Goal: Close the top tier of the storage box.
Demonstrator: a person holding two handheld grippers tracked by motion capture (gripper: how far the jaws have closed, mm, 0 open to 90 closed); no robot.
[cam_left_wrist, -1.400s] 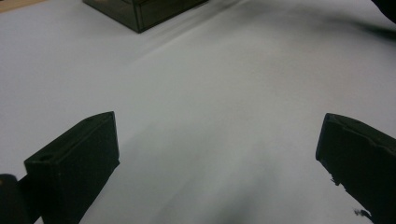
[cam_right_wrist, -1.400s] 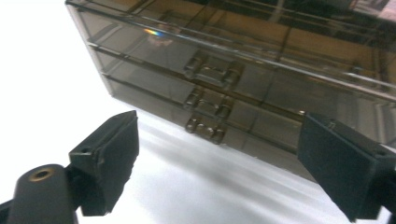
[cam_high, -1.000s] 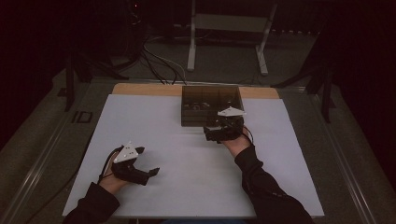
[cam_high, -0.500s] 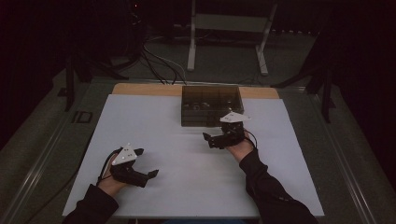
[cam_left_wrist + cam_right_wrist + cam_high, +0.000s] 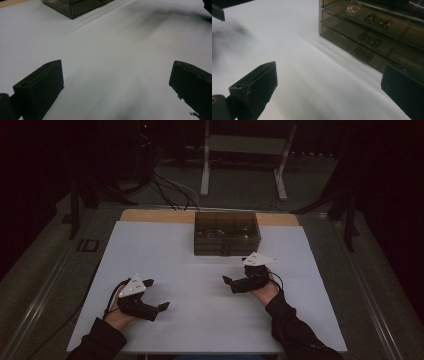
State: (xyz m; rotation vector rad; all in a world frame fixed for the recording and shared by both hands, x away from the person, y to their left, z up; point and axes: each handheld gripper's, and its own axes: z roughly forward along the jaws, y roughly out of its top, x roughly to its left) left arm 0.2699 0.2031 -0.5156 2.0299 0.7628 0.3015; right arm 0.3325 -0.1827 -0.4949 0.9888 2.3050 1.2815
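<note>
**Two hand-held grippers over a white table, drawer box at twelve o'clock**

No brand, label or other writing can be read on any surface; the small dark rectangle (image 5: 87, 245) beside the table's left edge is too dim to make out.

The white rectangular tabletop (image 5: 165, 250) lies broad and bare from its left edge across to the middle, with a strip of pale wood (image 5: 150, 215) along its far edge. Open room surrounds both grippers on every side, and they stand well apart from each other.

The left gripper (image 5: 162, 307), black with a grey three-cornered plate on top, sits at about seven o'clock on the table, near the near edge, pointing toward three o'clock. In the left gripper view (image 5: 117, 82) its jaws stand wide apart, with nothing between them and bare white tabletop beyond.

The smoky, translucent plastic drawer box (image 5: 227, 233) stands at twelve o'clock, against the wooden strip. In the right gripper view the box (image 5: 372, 30) shows stacked shallow drawers holding small metallic items, too blurred to identify.

The right gripper (image 5: 226, 281), of the same build, lies at about five o'clock, near the box's front but clear of it, pointing toward nine o'clock. In its own view (image 5: 329, 82) the jaws are spread wide and grip nothing.
</note>
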